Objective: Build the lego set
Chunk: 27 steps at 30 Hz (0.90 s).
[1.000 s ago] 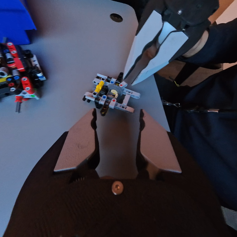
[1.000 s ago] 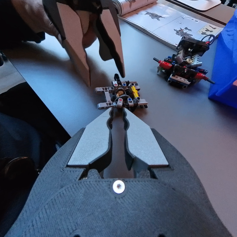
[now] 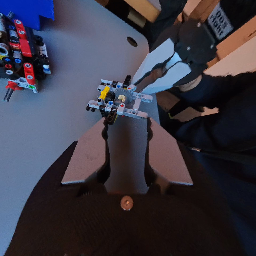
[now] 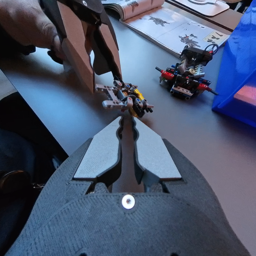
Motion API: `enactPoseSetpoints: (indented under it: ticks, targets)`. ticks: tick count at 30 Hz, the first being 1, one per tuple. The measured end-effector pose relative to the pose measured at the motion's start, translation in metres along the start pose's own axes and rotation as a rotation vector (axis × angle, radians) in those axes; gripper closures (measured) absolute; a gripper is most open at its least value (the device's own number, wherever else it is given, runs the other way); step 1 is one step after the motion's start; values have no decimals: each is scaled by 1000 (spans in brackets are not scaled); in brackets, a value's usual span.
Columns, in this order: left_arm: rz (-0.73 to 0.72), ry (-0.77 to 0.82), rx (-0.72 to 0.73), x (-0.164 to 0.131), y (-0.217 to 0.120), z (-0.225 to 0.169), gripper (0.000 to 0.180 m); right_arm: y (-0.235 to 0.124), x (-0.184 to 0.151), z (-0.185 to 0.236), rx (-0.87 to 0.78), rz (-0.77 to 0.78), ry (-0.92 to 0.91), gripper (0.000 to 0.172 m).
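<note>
Now, going from the left in the left wrist view, a larger brick model (image 3: 23,55) sits at ten o'clock on the grey counter (image 3: 69,124), below a blue bin (image 3: 27,11). Straight ahead at twelve o'clock is the small grey brick assembly (image 3: 117,99), right at the tips of my left fingers (image 3: 126,119). They stand wide apart and press on it. One tip is against its black stub and the other is against the end of its near grey beam, so I have hold of it and it looks tilted off the counter. At one o'clock my right fingers (image 4: 126,119) come in from the far side, drawn nearly together with only a slim slit. Their tips are at the assembly's edge, and I cannot tell whether they pinch any part. In the right wrist view an open booklet (image 4: 173,27) lies at one o'clock.
</note>
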<state>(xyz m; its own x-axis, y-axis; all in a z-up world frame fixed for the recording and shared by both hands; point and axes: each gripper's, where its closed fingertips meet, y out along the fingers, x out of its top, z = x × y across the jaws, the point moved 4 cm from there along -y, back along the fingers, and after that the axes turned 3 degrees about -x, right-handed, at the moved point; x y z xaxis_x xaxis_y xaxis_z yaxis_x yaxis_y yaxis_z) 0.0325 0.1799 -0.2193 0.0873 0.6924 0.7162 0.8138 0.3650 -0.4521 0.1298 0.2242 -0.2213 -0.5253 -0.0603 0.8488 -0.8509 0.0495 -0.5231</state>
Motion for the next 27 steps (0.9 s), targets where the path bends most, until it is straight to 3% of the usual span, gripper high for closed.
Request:
enactPoseSetpoints:
  ticks: [6, 19, 23, 27]
  targets:
    - [-65, -135, -127, 4, -9, -3, 126, 1, 5, 2, 9, 2, 22, 159]
    - [-128, -260, -236, 6, -18, -5, 126, 0, 12, 4, 8, 6, 33, 158]
    - [-138, -161, -139, 7, -20, 1, 127, -5, 18, 1, -11, -22, 31, 159]
    - [-48, 152, 175, 3, -16, 10, 126, -11, 24, -1, -17, -65, 24, 158]
